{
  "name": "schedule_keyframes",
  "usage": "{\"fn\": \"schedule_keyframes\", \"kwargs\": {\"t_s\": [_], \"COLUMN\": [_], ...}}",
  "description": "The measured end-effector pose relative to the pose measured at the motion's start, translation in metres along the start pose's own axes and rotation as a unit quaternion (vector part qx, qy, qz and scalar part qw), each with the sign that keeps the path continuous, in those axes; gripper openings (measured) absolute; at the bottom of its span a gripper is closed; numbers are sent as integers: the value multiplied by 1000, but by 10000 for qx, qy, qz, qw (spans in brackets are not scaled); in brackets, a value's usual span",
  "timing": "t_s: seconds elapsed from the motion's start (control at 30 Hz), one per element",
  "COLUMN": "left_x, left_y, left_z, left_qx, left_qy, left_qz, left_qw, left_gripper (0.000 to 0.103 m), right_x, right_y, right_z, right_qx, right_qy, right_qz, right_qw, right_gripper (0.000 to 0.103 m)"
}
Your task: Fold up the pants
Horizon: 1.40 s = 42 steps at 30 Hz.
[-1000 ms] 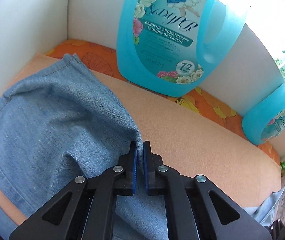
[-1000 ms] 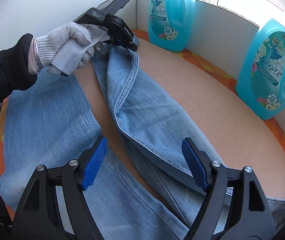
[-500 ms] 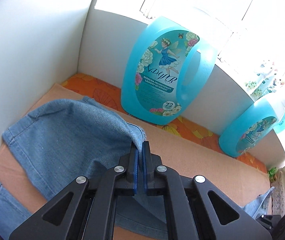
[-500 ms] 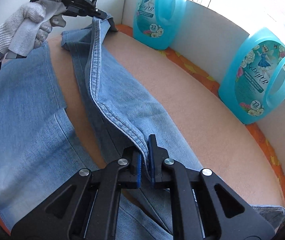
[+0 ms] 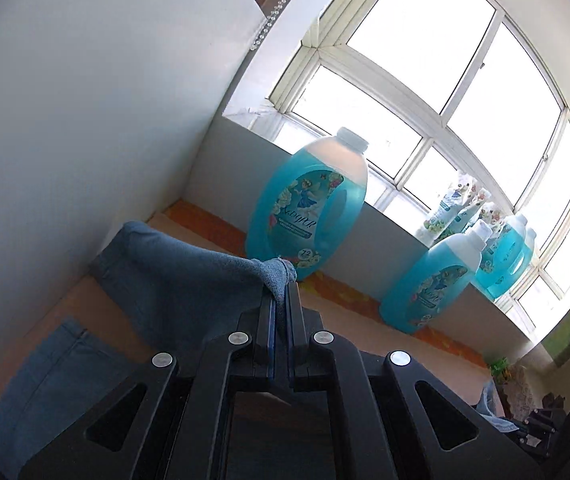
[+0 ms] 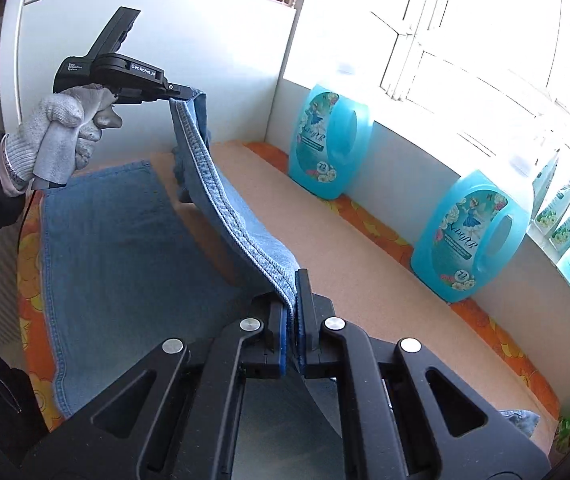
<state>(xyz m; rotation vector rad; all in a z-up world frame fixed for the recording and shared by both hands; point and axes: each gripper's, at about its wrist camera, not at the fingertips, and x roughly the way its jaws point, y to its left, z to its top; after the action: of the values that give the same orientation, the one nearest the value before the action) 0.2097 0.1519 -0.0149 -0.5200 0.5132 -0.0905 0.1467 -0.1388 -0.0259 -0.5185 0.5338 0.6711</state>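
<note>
From the left wrist, we see our left gripper (image 5: 281, 304) clamped on a bunched hem of the jeans (image 5: 181, 280), which drape toward 9 o'clock; detergent jugs (image 5: 309, 216) stand at 12 and 2. From the right wrist, our right gripper (image 6: 292, 312) pinches the same leg's seam; bare tabletop (image 6: 365, 280) lies toward 2 o'clock.

Home laundry nook: detergent bottles (image 6: 329, 148) along sunlit window (image 5: 425, 80) ledge.
</note>
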Motion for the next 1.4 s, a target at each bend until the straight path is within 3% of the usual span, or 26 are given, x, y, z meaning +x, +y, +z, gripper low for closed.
{"fn": "schedule_keyframes", "kwargs": {"t_s": [0.17, 0.3, 0.4, 0.57, 0.67, 0.87, 1.07, 1.17, 1.3, 1.4], "left_x": [-56, -67, -65, -64, -73, -91, -92, -100, -120, -121], "left_y": [47, 81, 92, 91, 82, 82, 85, 81, 75, 65], "left_z": [-70, -121, -145, -147, -146, -170, -188, -191, -182, -170], "left_qx": [-305, -606, -694, -667, -409, -396, -488, -295, 21, 402], "left_qy": [119, 482, 707, 640, 573, 603, 802, 767, 502, 412], "left_qz": [154, 347, 439, 354, 344, 279, 305, 550, 884, 1027], "left_qw": [9993, 9964, 9941, 9951, 9969, 9970, 9951, 9951, 9948, 9930], "left_gripper": [3, 3, 3, 3, 3, 3, 3, 9, 16, 39], "right_x": [-10, -5, -1, -7, -20, -38, -28, -20, -24, -31], "right_y": [62, 93, 97, 96, 94, 101, 112, 118, 101, 85], "right_z": [-41, -71, -80, -77, -71, -71, -100, -111, -102, -86], "right_qx": [-290, -418, -428, -410, -313, -451, -290, -496, -281, -22], "right_qy": [367, 727, 856, 840, 786, 774, 1366, 1671, 1708, 1547], "right_qz": [469, 622, 494, 230, 236, -21, 426, 517, 892, 1151], "right_qw": [9978, 9945, 9942, 9954, 9961, 9960, 9893, 9833, 9809, 9812], "right_gripper": [4, 4, 4, 4, 4, 4, 4, 4, 13, 24]}}
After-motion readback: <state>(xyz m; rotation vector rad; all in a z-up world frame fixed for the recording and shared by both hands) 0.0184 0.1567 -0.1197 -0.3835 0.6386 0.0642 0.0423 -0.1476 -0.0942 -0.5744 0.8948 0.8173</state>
